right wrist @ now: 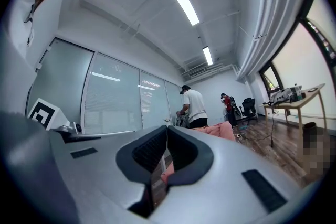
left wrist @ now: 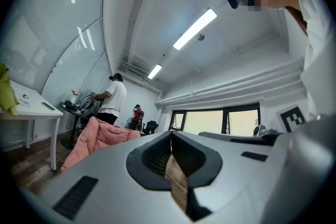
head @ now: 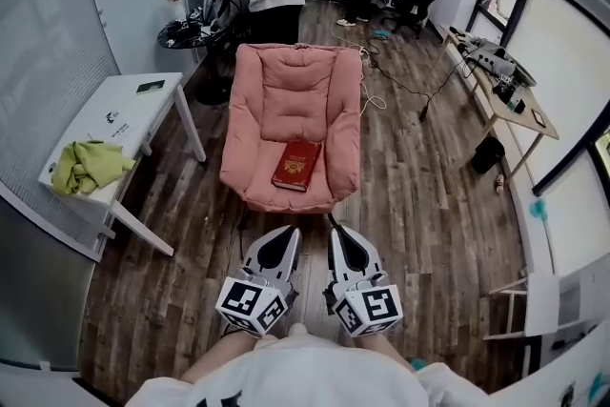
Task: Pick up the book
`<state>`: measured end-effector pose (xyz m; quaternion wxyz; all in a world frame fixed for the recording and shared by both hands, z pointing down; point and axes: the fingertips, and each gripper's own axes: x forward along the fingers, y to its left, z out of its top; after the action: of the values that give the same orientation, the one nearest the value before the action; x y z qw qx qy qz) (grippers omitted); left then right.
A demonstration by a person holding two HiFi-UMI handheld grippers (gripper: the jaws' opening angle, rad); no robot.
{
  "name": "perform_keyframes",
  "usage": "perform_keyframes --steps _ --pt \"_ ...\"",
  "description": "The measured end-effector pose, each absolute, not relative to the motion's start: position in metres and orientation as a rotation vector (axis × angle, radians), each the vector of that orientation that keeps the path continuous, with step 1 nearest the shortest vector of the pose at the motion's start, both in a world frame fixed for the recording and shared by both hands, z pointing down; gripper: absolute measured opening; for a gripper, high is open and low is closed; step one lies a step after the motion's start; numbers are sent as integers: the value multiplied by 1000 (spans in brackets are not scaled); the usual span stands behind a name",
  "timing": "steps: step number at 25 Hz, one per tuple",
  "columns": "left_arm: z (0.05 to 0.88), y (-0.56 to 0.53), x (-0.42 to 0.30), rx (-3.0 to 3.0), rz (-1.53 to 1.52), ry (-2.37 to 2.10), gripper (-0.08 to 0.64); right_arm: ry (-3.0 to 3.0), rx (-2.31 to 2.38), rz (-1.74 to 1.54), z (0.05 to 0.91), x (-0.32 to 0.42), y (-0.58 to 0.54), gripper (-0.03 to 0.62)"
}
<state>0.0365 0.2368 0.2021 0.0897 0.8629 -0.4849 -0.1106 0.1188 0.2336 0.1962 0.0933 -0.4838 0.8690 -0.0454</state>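
Head view: red book [head: 296,165] lies flat on the pink armchair [head: 286,95] seat, ahead of left gripper [head: 284,235] and right gripper [head: 340,234]; gripper views show only the armchair's edge, both pairs of fingers closed, empty.

Floor: dark wood planks [head: 429,205] | ahead of me: pink armchair [head: 295,91] | left: white table [head: 119,114], glass wall [head: 38,62] | right: desk [head: 519,121], windows [left wrist: 205,122]

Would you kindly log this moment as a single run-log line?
phase: pre-grasp | book: flat on pink chair seat, untouched | left gripper: shut, empty | right gripper: shut, empty
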Motion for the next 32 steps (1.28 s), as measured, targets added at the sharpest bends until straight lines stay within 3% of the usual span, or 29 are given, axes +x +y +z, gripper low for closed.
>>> perform_keyframes --steps 20,32 --pt "212 191 40 2531 -325 -1497 2 2614 -1395 -151 208 126 187 26" --pt "215 92 28 2579 -336 -1466 3 2627 -1408 -78 206 105 97 26"
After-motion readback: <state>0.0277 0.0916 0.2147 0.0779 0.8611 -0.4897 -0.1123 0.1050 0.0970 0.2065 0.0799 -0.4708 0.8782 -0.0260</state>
